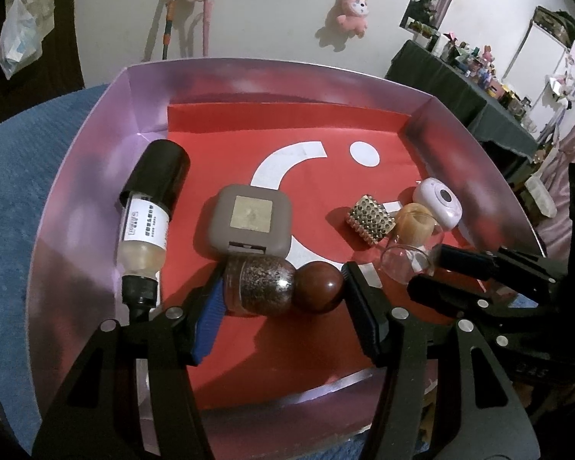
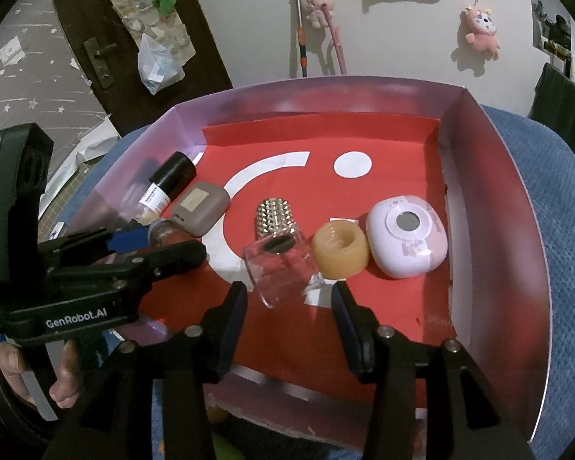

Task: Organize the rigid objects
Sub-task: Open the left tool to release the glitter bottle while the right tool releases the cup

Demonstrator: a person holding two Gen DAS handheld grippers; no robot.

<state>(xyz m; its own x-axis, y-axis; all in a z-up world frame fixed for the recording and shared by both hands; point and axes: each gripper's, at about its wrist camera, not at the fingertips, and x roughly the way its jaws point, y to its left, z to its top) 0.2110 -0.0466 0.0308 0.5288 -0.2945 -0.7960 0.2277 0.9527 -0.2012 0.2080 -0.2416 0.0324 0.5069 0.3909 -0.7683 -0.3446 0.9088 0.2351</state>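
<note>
between the left gripper's [image 1: 283, 299] jaws lies a brown speckled bottle with round maroon cap [image 1: 280, 287], clamped end to end. just ahead of the right gripper's [image 2: 289, 303] parted jaws sits a clear glass bottle [image 2: 278, 268], apparently placed; backing away seems next.

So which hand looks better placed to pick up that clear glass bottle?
The right. Its tool stands open just short of the clear glass bottle, while the left tool already brackets the brown bottle.

Clear bottle [image 2: 283, 268] — before parted claw [image 2: 289, 306].
</note>
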